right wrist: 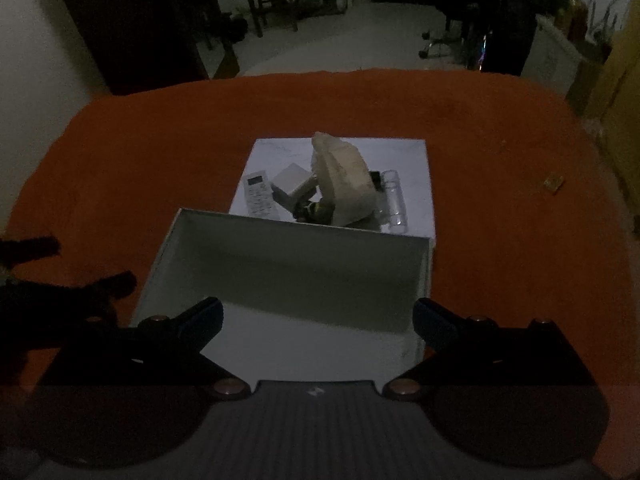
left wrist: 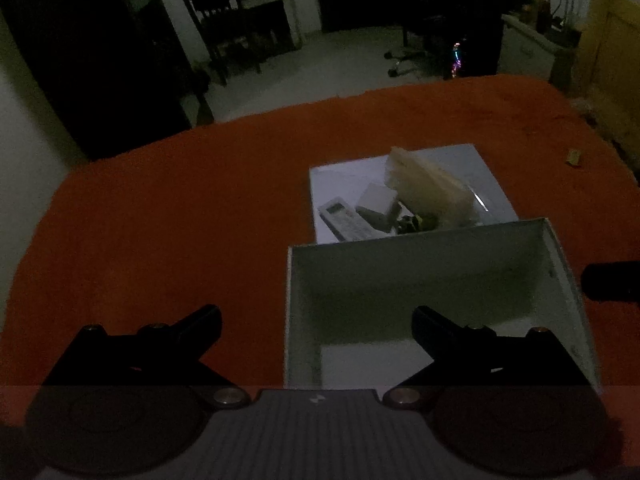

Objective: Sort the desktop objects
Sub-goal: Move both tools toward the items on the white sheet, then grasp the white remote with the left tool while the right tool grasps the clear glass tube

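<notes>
An empty white open box stands on the red tablecloth near me. Behind it, a white sheet carries a white remote, a small white box, a pale crumpled bag, a clear tube and a dark yellowish item. My left gripper is open and straddles the box's left wall. My right gripper is open above the box's near end. Neither holds anything.
A small tan piece lies alone on the cloth at the far right. The red table has bare cloth to the left of the box. Beyond the table's far edge are a dark chair, an office chair and cabinets. The light is dim.
</notes>
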`<state>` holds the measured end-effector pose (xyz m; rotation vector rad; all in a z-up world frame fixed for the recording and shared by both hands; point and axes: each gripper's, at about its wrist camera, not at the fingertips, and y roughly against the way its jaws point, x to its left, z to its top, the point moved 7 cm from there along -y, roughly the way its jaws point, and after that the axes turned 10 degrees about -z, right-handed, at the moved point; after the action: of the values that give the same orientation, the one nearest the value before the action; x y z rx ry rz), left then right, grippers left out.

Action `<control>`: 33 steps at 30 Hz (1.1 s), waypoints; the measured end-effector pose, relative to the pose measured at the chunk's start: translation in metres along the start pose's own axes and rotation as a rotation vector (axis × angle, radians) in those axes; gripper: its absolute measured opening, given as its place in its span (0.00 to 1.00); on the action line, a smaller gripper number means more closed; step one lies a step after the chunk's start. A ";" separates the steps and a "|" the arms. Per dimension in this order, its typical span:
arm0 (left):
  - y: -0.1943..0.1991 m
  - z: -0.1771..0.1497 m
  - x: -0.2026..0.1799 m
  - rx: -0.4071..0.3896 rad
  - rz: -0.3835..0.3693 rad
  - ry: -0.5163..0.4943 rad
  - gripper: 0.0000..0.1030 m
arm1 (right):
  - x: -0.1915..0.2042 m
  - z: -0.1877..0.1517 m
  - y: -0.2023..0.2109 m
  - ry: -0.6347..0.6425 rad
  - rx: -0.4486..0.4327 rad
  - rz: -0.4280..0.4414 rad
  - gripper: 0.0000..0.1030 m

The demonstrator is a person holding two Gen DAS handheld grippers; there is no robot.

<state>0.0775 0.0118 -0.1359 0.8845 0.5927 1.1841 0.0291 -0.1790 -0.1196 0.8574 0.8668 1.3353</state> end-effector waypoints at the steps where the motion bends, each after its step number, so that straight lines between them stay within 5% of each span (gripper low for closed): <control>1: -0.003 -0.002 0.000 0.020 -0.025 0.012 0.99 | -0.002 0.001 -0.003 -0.006 0.002 0.002 1.00; 9: -0.030 -0.023 -0.006 0.120 -0.124 0.055 0.99 | -0.008 0.000 0.001 0.043 -0.070 -0.043 1.00; 11: -0.030 -0.027 -0.009 0.133 -0.068 0.031 0.99 | -0.014 -0.002 0.001 0.004 -0.075 -0.033 1.00; 14: -0.027 -0.030 -0.022 0.126 0.096 -0.139 0.99 | -0.024 0.001 -0.008 -0.060 -0.104 -0.038 1.00; 16: -0.024 -0.029 -0.029 0.116 0.018 -0.153 0.99 | -0.024 0.001 -0.011 -0.048 -0.124 -0.051 1.00; 19: -0.026 -0.024 -0.031 0.139 -0.134 -0.038 0.99 | -0.020 0.006 -0.019 0.008 -0.125 -0.042 1.00; 24: -0.037 0.002 -0.032 0.071 -0.143 -0.054 0.99 | -0.021 0.025 -0.030 0.005 -0.163 0.013 1.00; 28: -0.056 0.022 -0.020 0.088 -0.251 0.115 0.99 | -0.025 0.048 -0.043 0.040 -0.181 0.025 1.00; 31: -0.072 0.040 -0.007 0.078 -0.209 0.125 0.99 | -0.036 0.069 -0.055 0.021 -0.143 0.017 1.00; 33: -0.083 0.057 -0.002 0.054 -0.137 0.047 0.99 | -0.044 0.085 -0.065 0.010 -0.131 -0.013 1.00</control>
<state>0.1665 -0.0157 -0.1745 0.8499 0.7154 1.0716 0.1322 -0.2284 -0.1390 0.7426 0.7822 1.3706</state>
